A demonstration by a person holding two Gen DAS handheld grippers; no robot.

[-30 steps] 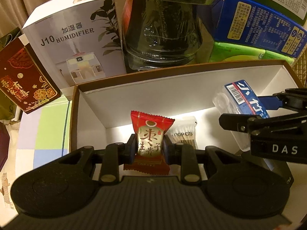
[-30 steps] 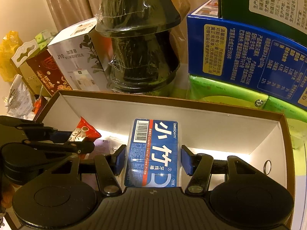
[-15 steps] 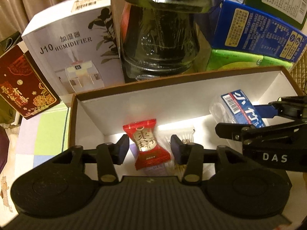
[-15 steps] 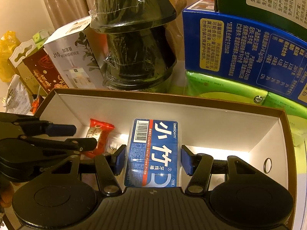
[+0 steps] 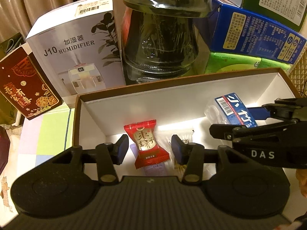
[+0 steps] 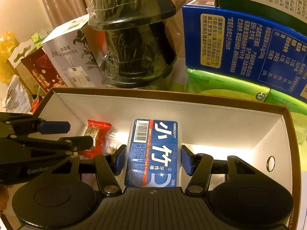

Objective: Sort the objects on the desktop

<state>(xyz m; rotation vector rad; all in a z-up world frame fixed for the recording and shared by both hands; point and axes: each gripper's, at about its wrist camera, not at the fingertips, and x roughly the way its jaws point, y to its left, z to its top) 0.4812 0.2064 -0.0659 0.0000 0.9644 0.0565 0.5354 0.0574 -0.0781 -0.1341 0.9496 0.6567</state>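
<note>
Left tool (image 5: 147,149): your jaws stand apart, clear of the red sweet (image 5: 146,143) lying in the box (image 5: 172,94).
Right tool (image 6: 152,160): you clamp the floss pack (image 6: 153,151) over the box.
Handling: pack light, stiff, slick; keep hold of its long sides.

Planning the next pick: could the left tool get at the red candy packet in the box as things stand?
Probably yes: the left tool is open with the red candy packet lying loose between its pads, and nothing covers it.
</note>
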